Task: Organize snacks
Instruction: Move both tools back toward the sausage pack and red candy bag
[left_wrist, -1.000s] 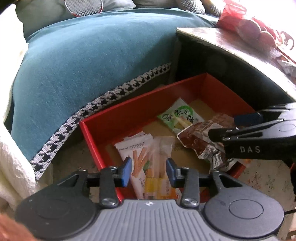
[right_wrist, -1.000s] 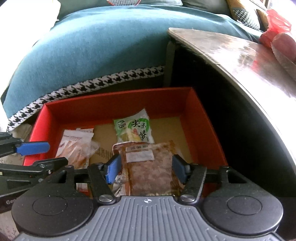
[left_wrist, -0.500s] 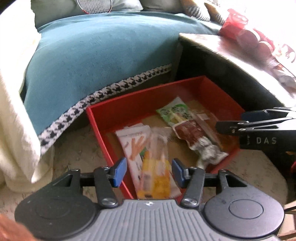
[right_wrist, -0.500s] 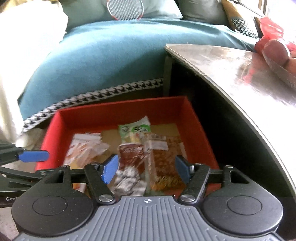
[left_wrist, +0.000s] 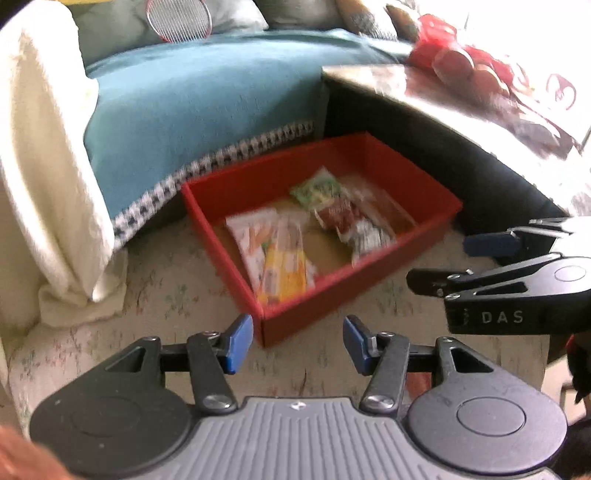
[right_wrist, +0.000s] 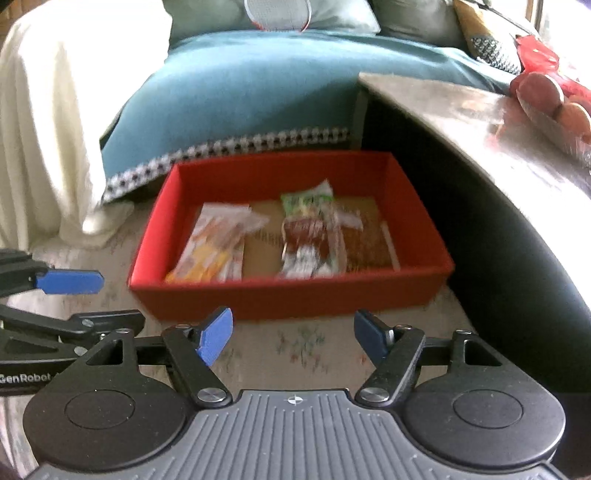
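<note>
A sofa (right_wrist: 236, 96) under a teal blanket (left_wrist: 192, 107) with a black-and-white checked hem fills the back of both views, and a cream throw (left_wrist: 40, 155) hangs down its left end. A racket head (left_wrist: 177, 18) leans against the cushions. To the right a dark table (right_wrist: 461, 122) with a pale glossy top juts over the floor, carrying red bags (left_wrist: 461, 62) at its far edge. The floor covering (right_wrist: 303, 343) is pale with small flowers.

The red box (right_wrist: 288, 295) sits on the floor between sofa and table, its right wall close to the table's dark side. Inside lie blurred snack packets: a white and orange one (right_wrist: 218, 243) on the left, a green one (right_wrist: 306, 199) at the back, and a reddish-brown one (right_wrist: 314, 236) beside a brown one (right_wrist: 365, 240).

The left gripper (left_wrist: 298, 341) and right gripper (right_wrist: 293, 334) hover over the floor just short of the box's near wall. Both have just been opening; their blue pads (left_wrist: 240, 341) stand apart with nothing between them.
</note>
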